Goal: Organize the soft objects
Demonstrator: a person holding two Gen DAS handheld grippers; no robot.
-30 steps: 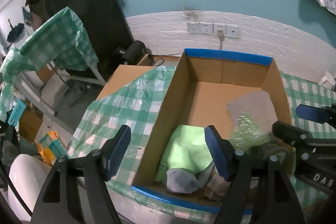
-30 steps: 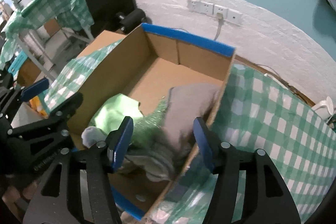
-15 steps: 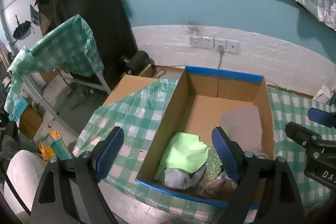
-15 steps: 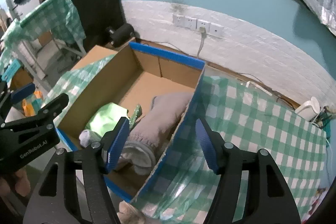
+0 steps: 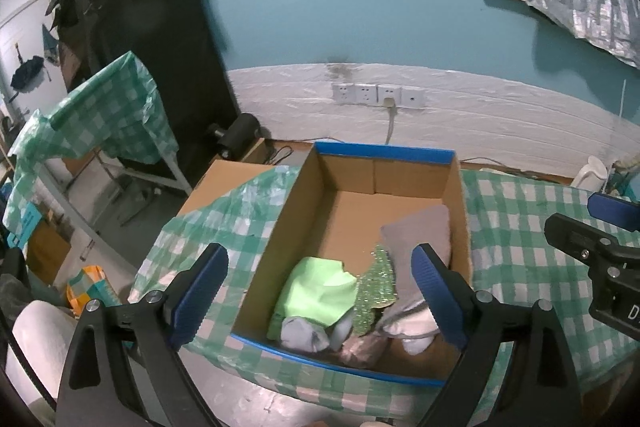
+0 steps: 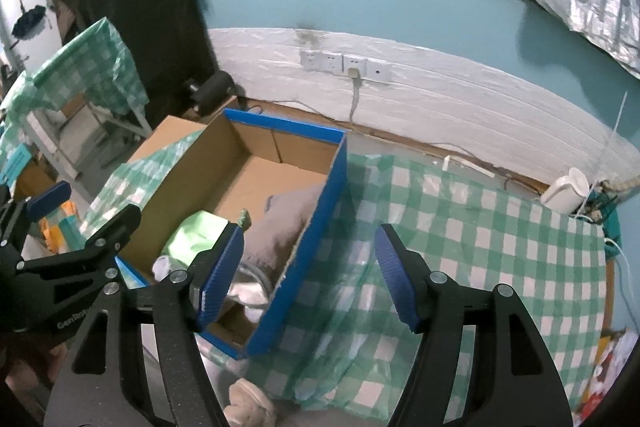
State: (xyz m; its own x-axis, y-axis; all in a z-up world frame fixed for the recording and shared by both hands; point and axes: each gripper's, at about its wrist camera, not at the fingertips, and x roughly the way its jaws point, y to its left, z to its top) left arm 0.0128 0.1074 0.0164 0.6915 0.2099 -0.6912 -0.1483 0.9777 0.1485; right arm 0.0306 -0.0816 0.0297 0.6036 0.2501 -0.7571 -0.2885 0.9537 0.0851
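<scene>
My left gripper (image 5: 318, 293) hangs above the near end of the cardboard box (image 5: 460, 223), jaws wide and opening further, nothing between the pads. My right gripper (image 6: 308, 279) hangs over the box's right wall, jaws parted about midway, nothing pinched; the blue-taped wall edge shows in the gap below them.

Box sits on the table (image 5: 532, 227) under a green-and-white checked cloth. Rim taped blue. Far half of the box floor is bare cardboard.

Soft things bunched at the near end of the box:
- light green cloth (image 5: 320, 291), left of centre, crumpled.
- glittery green piece (image 5: 376, 287), just right of the cloth, touching it.
- grey cushion (image 5: 416, 243), leaning against the right wall, white end toward me.
- pale grey-blue bundle (image 5: 300, 333), at the near wall below the cloth.
- pinkish-brown item (image 5: 362, 347), beside the bundle; cannot tell what it is.

1 more soft thing, beige and plush-looking (image 6: 250, 405), lies outside the box at the table's near edge.

Background: 4 wall sockets (image 5: 378, 95), 1 with a cable plugged in. White jug (image 6: 566, 189) at the far right of the table.
</scene>
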